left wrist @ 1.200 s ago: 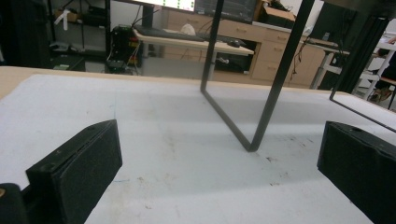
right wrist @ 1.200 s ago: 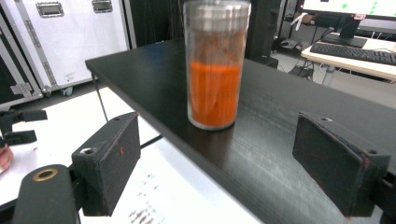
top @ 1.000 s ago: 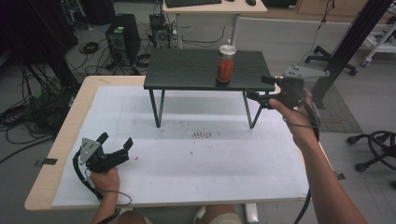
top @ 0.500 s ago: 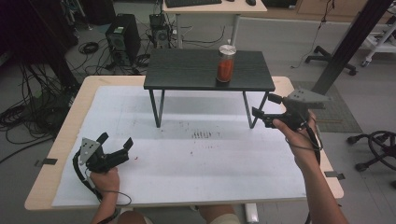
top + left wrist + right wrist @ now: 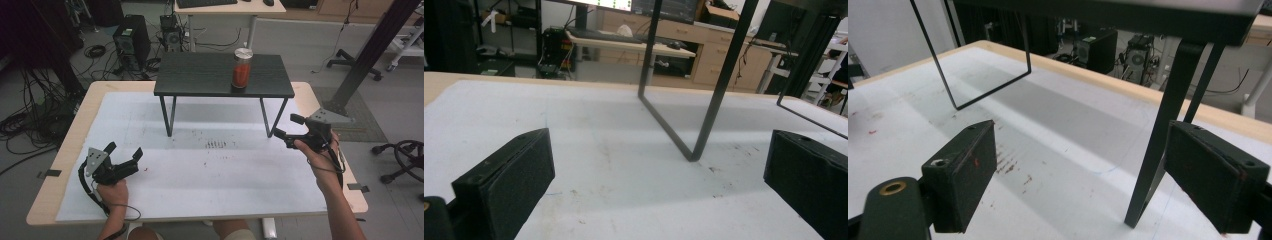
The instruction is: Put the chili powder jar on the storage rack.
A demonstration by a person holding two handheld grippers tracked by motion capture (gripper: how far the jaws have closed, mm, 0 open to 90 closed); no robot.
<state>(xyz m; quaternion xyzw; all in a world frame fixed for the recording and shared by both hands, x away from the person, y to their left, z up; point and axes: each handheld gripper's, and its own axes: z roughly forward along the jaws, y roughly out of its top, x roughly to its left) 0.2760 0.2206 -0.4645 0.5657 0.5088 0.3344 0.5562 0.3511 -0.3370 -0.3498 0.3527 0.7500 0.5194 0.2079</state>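
A glass jar [image 5: 241, 68] with red contents and a metal lid stands upright on the right part of a small black raised table [image 5: 200, 75]. My right gripper [image 5: 287, 126] is open with nothing in it, low beside the black table's right front leg [image 5: 1158, 150], well below and right of the jar. My left gripper [image 5: 123, 155] rests open with nothing in it on the white mat near the front left. The left gripper view has the black table's left leg frame [image 5: 704, 105] ahead between my jaws.
A white mat [image 5: 210, 170] covers the wooden tabletop [image 5: 65, 165]; it carries small red stains. Computers, cables and a desk [image 5: 225, 7] stand on the floor beyond. A dark post [image 5: 370, 50] rises at the right and chair bases sit nearby.
My right gripper has come away from the raised table's right end, moving down and toward the person to just above the mat. The left gripper has stayed still.
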